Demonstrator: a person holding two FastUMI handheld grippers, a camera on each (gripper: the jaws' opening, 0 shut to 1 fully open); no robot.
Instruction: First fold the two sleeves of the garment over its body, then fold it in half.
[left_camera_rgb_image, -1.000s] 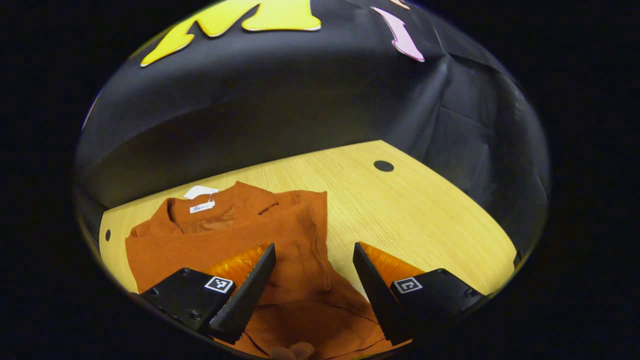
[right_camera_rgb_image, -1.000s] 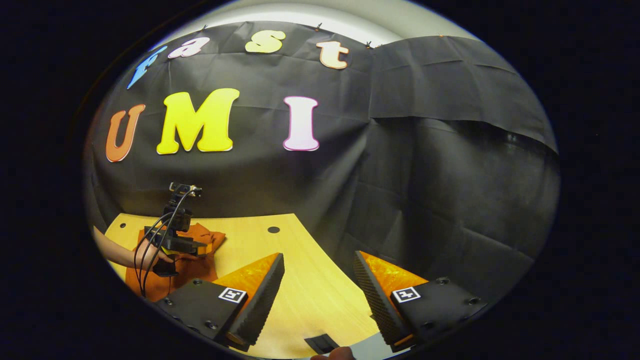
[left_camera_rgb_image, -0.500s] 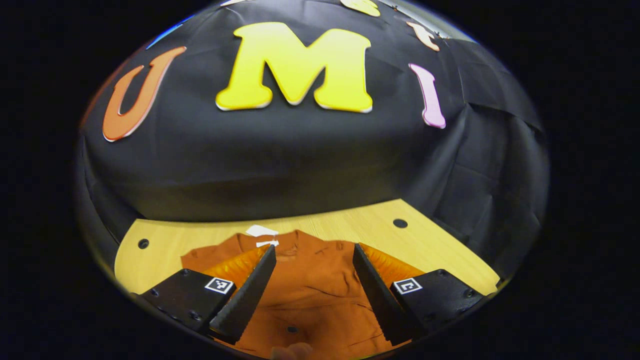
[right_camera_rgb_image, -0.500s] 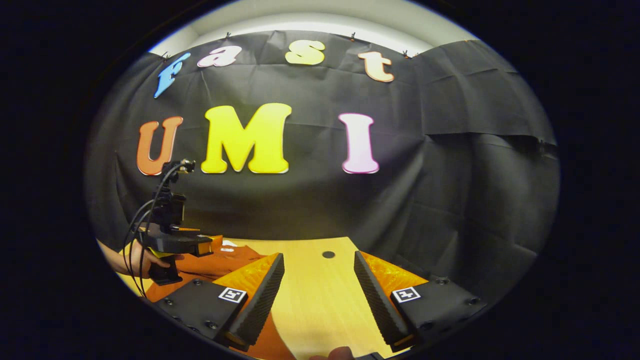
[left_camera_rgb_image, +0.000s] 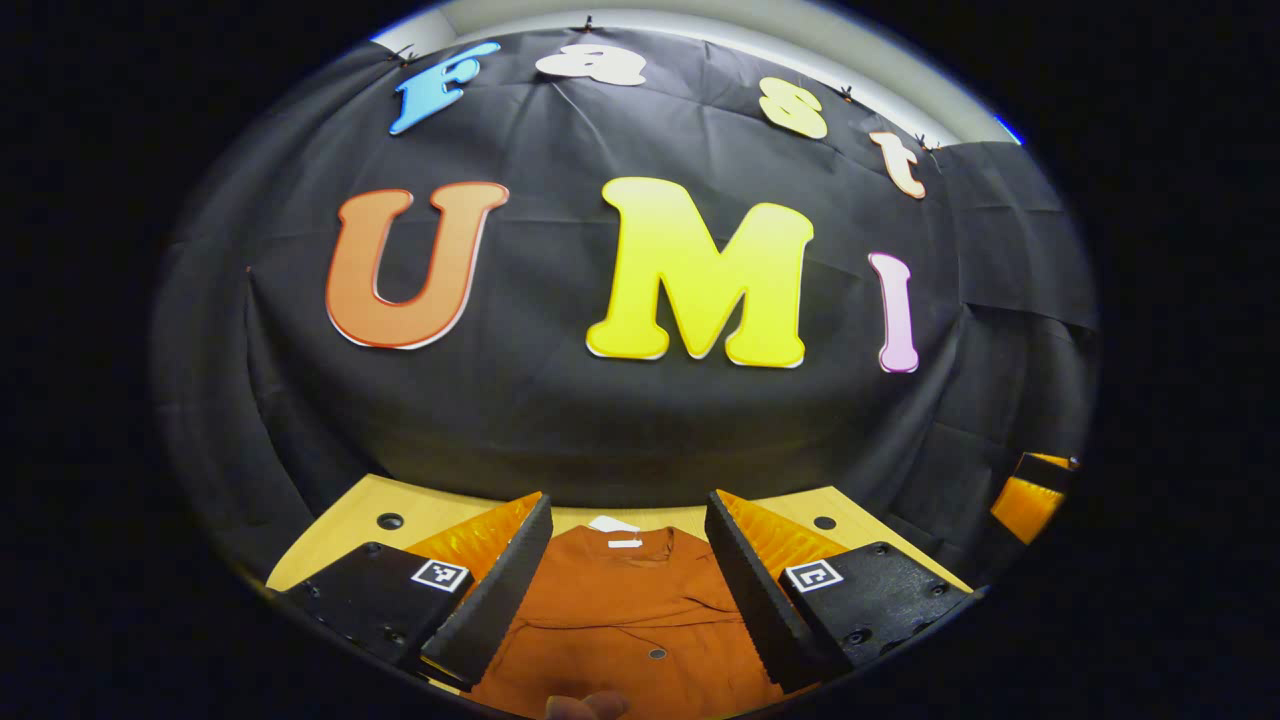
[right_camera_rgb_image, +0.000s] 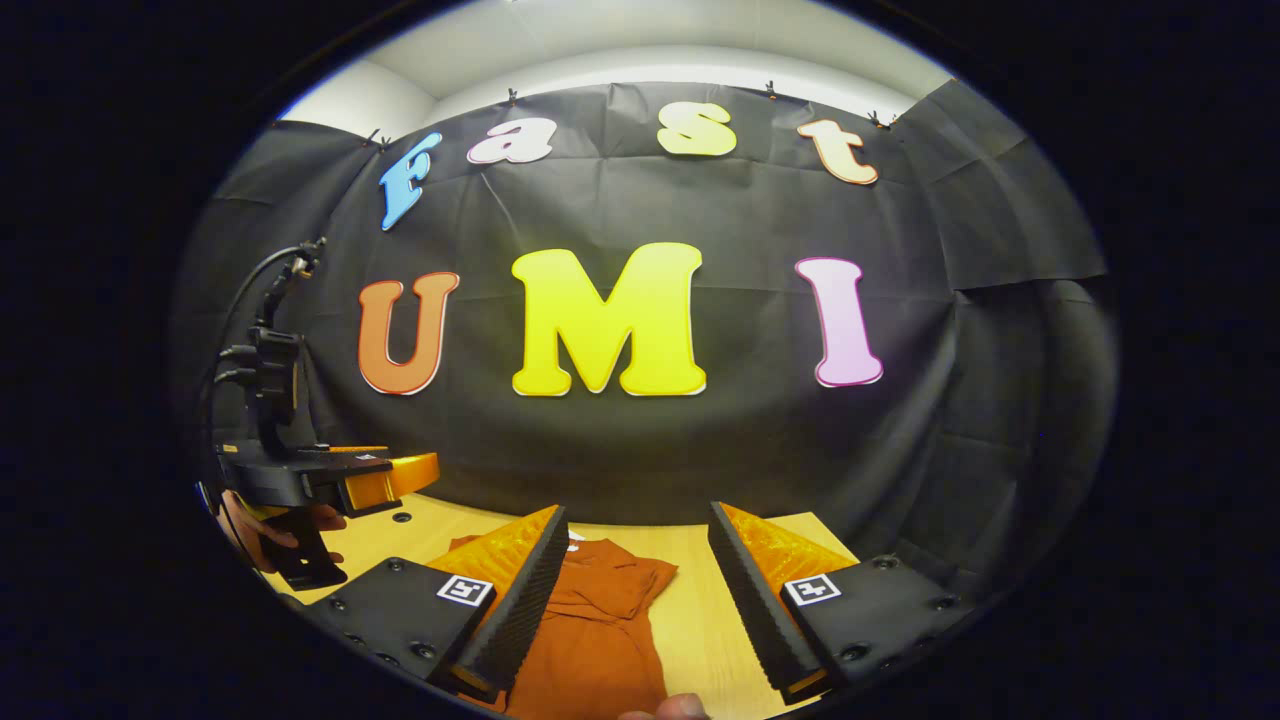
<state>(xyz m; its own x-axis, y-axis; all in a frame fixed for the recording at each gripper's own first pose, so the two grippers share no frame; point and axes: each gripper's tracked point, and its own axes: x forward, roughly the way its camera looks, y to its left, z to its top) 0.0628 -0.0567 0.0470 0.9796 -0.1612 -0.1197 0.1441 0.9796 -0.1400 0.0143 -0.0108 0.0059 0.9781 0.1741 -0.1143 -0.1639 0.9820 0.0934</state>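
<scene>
An orange garment (left_camera_rgb_image: 620, 610) lies flat on the wooden table (left_camera_rgb_image: 345, 520), its collar and white label (left_camera_rgb_image: 612, 525) at the far end, sleeves lying over its body. My left gripper (left_camera_rgb_image: 625, 580) is open above it with nothing between its fingers. In the right gripper view the garment (right_camera_rgb_image: 600, 620) lies low and left of centre, and my right gripper (right_camera_rgb_image: 635, 590) is open and empty above the table (right_camera_rgb_image: 700, 620). The left gripper (right_camera_rgb_image: 385, 475), held by a hand (right_camera_rgb_image: 245, 525), hangs raised at the left of that view. The right gripper's finger (left_camera_rgb_image: 1025, 500) shows at the far right of the left gripper view.
Small dark holes sit in the tabletop at the back left (left_camera_rgb_image: 390, 521) and back right (left_camera_rgb_image: 824, 522). The black cloth wall (right_camera_rgb_image: 640, 440) closes off the table's far side. A fingertip (left_camera_rgb_image: 585, 705) shows at the bottom edge of the left gripper view.
Both grippers have risen and tilted up from the table, so the wall takes up more of each view. The right gripper has swung left toward the garment. Both stayed open.
</scene>
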